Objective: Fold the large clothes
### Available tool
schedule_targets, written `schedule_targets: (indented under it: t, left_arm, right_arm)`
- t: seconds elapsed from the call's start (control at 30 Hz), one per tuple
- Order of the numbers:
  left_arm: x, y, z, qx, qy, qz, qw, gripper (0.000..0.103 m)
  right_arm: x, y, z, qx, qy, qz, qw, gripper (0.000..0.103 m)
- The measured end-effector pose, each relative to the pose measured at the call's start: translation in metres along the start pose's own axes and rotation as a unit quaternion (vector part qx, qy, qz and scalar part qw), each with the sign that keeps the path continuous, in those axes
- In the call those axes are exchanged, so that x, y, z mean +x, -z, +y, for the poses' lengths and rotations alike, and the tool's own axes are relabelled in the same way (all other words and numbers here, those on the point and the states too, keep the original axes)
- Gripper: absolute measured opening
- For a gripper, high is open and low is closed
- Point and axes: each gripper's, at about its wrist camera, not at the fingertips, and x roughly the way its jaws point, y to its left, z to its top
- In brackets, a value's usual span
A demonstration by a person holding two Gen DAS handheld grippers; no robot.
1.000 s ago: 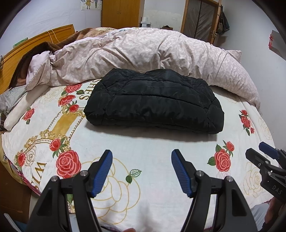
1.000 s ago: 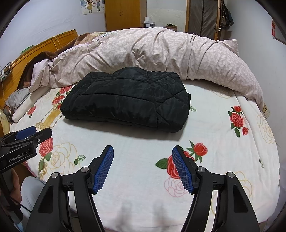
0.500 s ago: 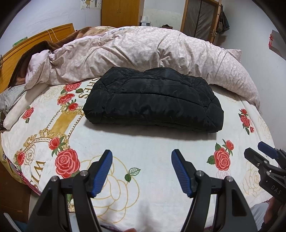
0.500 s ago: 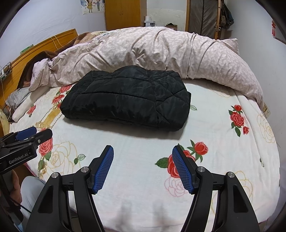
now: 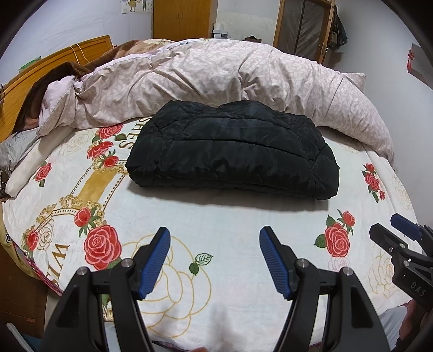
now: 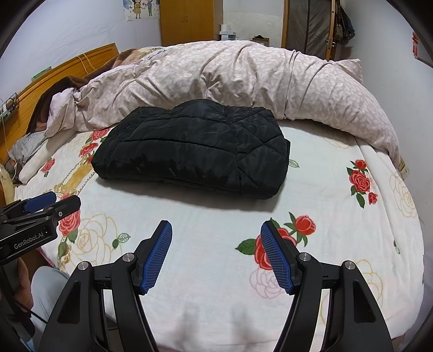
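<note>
folded black jacket [image 5: 232, 151] on bed [image 5: 216, 222] | left gripper [image 5: 214, 260] fingers [image 5: 155, 261] apart, empty

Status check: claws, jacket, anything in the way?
Left claw open, empty. Right claw open, empty. Black jacket folded flat on bedsheet, untouched. Path to it clear.

1. A bed [image 5: 222, 216] fills most of the room, spread with a white blanket printed with red and pale gold roses.
2. A pink leaf-patterned duvet [image 5: 216, 81] lies bunched along the bed's far side.
3. A wooden headboard [image 6: 67, 67] stands at the left.
4. An orange-brown wardrobe [image 6: 189, 21] stands against the back wall, beside a small cartoon poster [image 6: 140, 9].
5. The walls are plain and pale.
6. A wood-framed door [image 5: 305, 24] stands at the back right.
</note>
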Motion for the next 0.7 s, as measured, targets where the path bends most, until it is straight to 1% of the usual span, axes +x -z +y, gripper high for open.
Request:
schedule_targets:
  t: [0.7]
  left_arm:
    - [0.0047, 0.0006, 0.0014, 0.012, -0.005, 0.004, 0.9999, 0.07]
  right_arm:
    - [0.0004, -0.0001, 0.0022, 0.0, 0.002, 0.0, 1.0, 0.068]
